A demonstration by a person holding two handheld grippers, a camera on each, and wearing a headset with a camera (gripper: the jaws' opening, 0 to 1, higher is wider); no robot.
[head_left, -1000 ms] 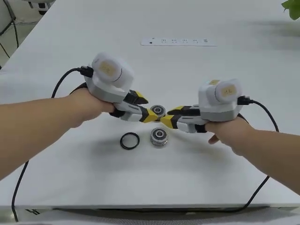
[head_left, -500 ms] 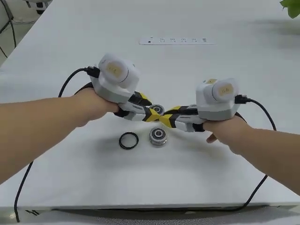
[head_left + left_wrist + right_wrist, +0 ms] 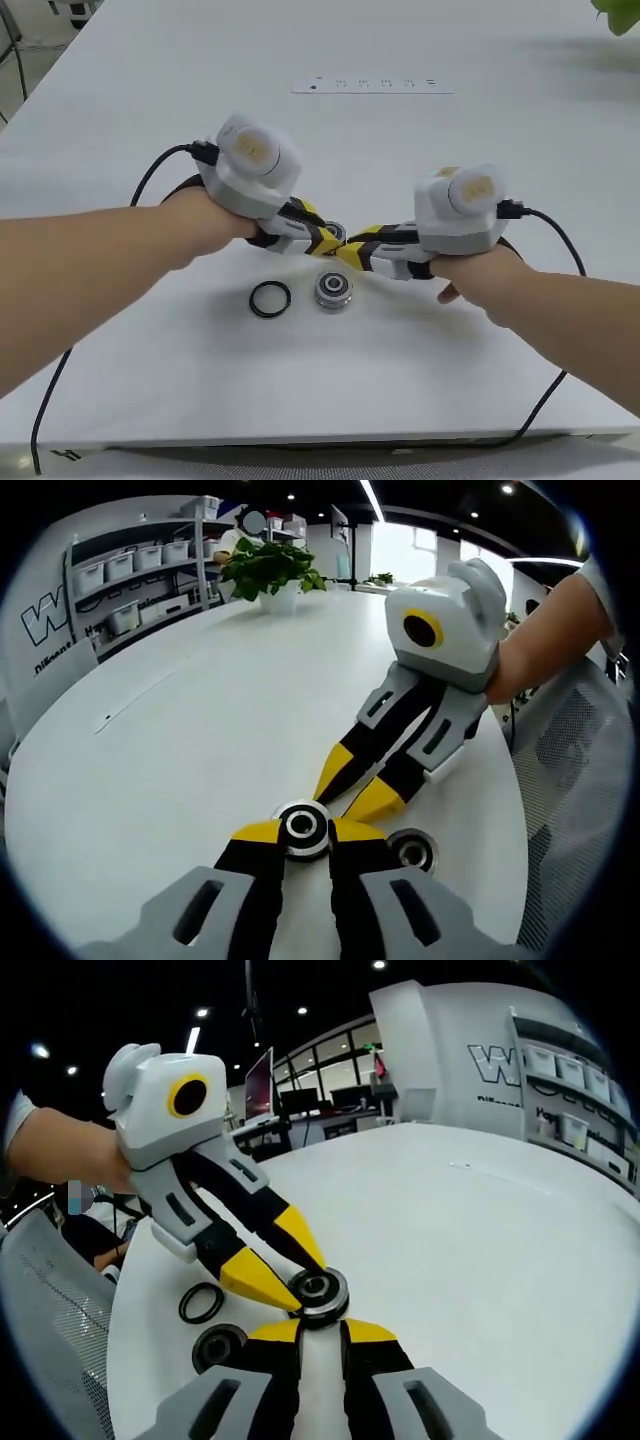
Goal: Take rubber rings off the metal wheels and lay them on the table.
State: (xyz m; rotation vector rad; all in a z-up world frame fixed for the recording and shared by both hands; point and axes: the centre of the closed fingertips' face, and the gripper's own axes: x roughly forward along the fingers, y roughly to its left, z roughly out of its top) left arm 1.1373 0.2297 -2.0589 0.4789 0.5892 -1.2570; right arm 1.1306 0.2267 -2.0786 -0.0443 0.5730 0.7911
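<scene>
My left gripper (image 3: 328, 236) is shut on a small metal wheel (image 3: 334, 233) with a black rubber ring on it, held just above the white table (image 3: 450, 340). In the left gripper view the wheel (image 3: 303, 825) sits between my yellow jaw tips. My right gripper (image 3: 349, 252) comes in from the right, its jaws a narrow gap apart, tips at the wheel's (image 3: 320, 1292) lower rim. A second wheel (image 3: 332, 288) lies on the table below, and a loose black ring (image 3: 270, 298) lies to its left.
A white power strip (image 3: 372, 86) lies at the far side of the table. Black cables (image 3: 150, 175) trail from both grippers towards the near edge. A green plant (image 3: 268, 570) stands on the table far off. Shelves line the wall.
The two grippers have drawn a little closer together. The right tips now sit at the held wheel's rim. The wheel and ring on the table have not moved.
</scene>
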